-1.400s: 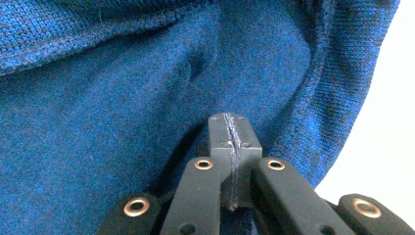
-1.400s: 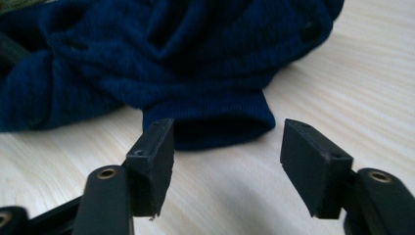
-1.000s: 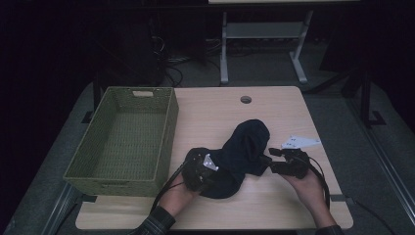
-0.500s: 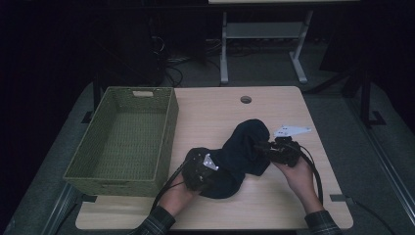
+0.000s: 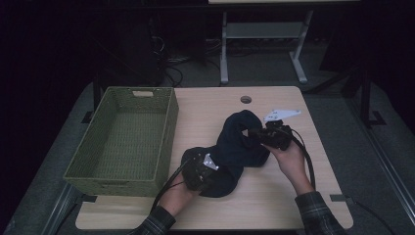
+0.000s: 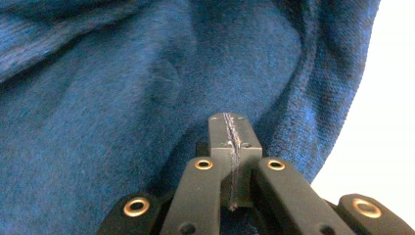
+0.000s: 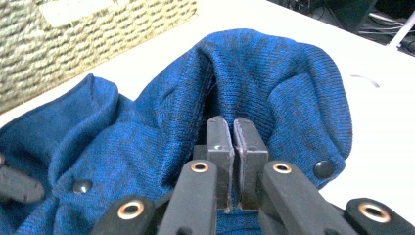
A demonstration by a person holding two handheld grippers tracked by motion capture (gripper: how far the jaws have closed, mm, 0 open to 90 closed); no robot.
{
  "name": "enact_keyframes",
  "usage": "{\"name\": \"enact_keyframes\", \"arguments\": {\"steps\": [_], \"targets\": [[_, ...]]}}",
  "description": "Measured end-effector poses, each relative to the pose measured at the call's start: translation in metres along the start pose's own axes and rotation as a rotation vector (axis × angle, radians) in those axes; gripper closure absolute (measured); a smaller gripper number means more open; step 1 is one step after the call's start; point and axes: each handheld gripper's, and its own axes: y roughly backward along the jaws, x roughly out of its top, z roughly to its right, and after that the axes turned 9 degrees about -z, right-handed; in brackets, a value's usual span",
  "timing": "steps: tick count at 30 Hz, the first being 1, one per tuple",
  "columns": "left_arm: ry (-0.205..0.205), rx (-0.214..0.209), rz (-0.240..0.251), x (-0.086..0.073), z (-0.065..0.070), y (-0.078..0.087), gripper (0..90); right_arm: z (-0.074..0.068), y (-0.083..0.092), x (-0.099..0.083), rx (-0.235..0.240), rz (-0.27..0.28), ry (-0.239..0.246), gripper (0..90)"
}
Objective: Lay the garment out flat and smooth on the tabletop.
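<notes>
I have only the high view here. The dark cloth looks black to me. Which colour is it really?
Observer: In the right gripper view the garment is blue knit.
Operator: Is the right gripper holding it?
Observer: Yes. The right gripper has just been closing, and its jaws now pinch a fold of the cloth.
Operator: And the left one?
Observer: The left gripper is shut on the cloth too; a thin layer shows between its pads.
Operator: Any fastenings?
Observer: A dark snap button sits near the edge.
</notes>
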Motion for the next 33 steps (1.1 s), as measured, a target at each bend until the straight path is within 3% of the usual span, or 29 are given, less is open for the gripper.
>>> {"name": "enact_keyframes", "arguments": {"steps": [7, 15, 20, 28, 30, 33], "targets": [[0.001, -0.004, 0.003, 0.0, -0.001, 0.0, 89.8, 0.0, -0.015, 0.034, -0.015, -0.013, 0.013, 87.5], [0.002, -0.007, -0.005, 0.0, 0.0, 0.0, 89.8, 0.004, -0.05, 0.067, -0.029, -0.057, 0.019, 87.5], [0.001, -0.01, -0.009, 0.0, -0.001, 0.0, 89.8, 0.008, -0.069, 0.08, -0.045, -0.071, 0.024, 87.6], [0.003, -0.009, -0.004, 0.0, -0.001, 0.0, 89.8, 0.02, -0.096, 0.091, -0.045, -0.117, -0.018, 87.4], [0.004, -0.011, -0.004, 0.0, -0.001, 0.0, 89.8, 0.021, -0.097, 0.09, -0.018, -0.105, -0.023, 82.6], [0.004, -0.018, -0.011, 0.0, -0.002, 0.001, 89.8, 0.02, -0.089, 0.089, 0.002, -0.067, -0.02, 65.1]]}}
